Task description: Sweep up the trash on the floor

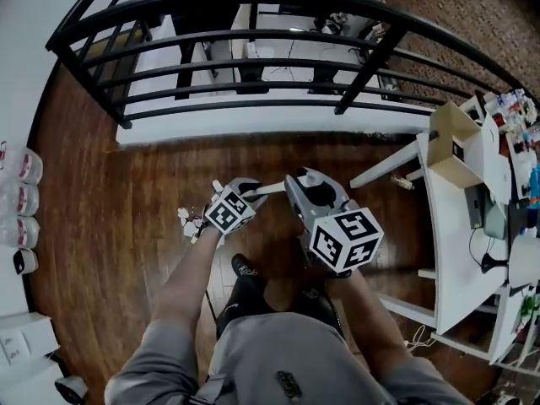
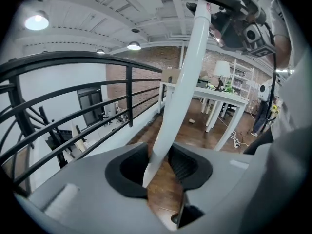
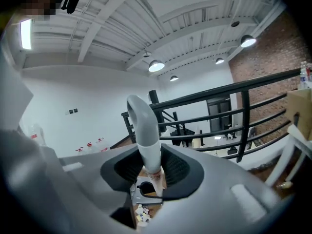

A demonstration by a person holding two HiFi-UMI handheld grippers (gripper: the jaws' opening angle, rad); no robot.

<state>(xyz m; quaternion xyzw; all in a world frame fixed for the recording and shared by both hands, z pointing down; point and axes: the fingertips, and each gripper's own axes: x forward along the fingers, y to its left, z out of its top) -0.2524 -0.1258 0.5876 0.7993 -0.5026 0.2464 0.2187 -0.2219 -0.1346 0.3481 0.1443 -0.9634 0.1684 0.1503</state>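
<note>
Both are pinching the white handle (image 2: pixel 183 87): left gripper (image 2: pixel 163 160) lower, right gripper (image 3: pixel 151 167) higher. Paper scraps (image 1: pixel 187 220) are lying on the floor (image 1: pixel 126 226), near left. Advising firm grips and low strokes.

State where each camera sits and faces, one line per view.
Head view: on the head, looking steeply down at the floor; forearms, legs, left claw and right claw show.
Left gripper view: on the left claw, looking up the white handle toward the table; right claw shows above.
Right gripper view: on the right claw, facing the railing.
Shared: all three show the handle.
</note>
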